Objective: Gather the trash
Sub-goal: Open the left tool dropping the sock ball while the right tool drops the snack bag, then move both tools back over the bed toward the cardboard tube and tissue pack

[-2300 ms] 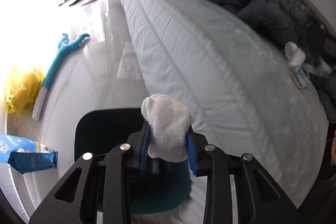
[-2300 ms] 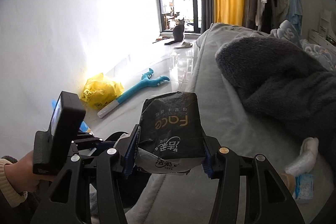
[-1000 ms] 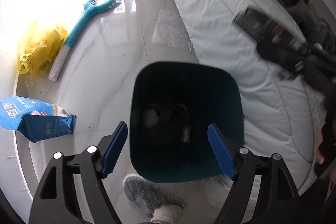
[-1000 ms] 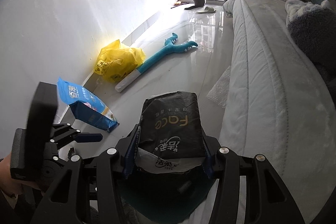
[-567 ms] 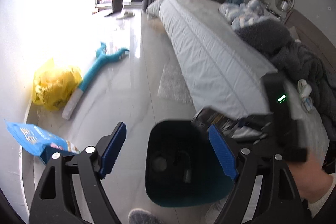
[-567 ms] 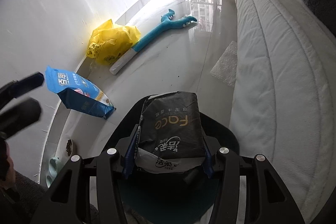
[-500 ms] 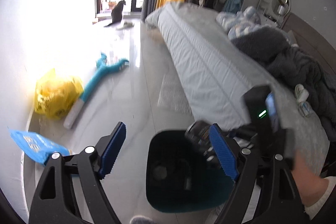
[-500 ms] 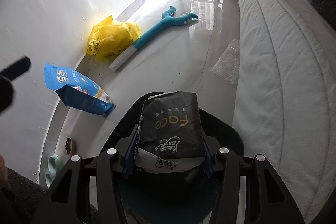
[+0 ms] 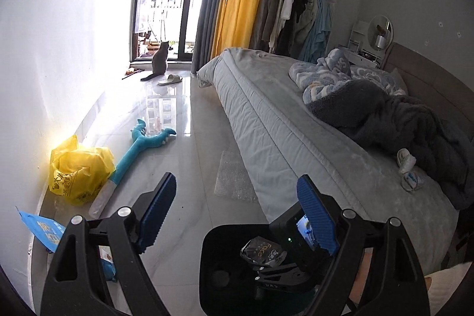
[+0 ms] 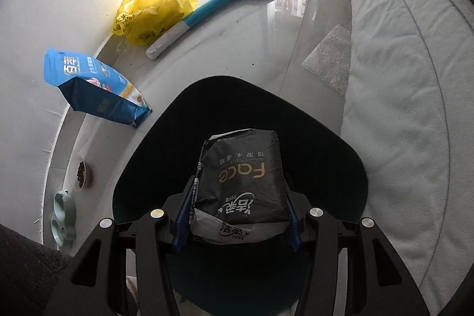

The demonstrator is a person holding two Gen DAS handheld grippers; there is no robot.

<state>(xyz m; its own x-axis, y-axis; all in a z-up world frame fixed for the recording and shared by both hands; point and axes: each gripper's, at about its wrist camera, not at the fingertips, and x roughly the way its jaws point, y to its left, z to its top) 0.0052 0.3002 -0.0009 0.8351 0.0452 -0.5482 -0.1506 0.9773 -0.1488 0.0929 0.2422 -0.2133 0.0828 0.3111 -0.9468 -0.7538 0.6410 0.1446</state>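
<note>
The pack sat clamped in your right tool, right over the dark bin. You could have let go too soon or off to one side, and the pack might have hit the rim and dropped on the floor by the bed. Your left tool was wide apart and held nothing.

In the right wrist view, the dark bin opens wide at the lower centre. The bed closes the right side and the blue bag stands at the left. Bare floor lies free between them, toward the top.
</note>
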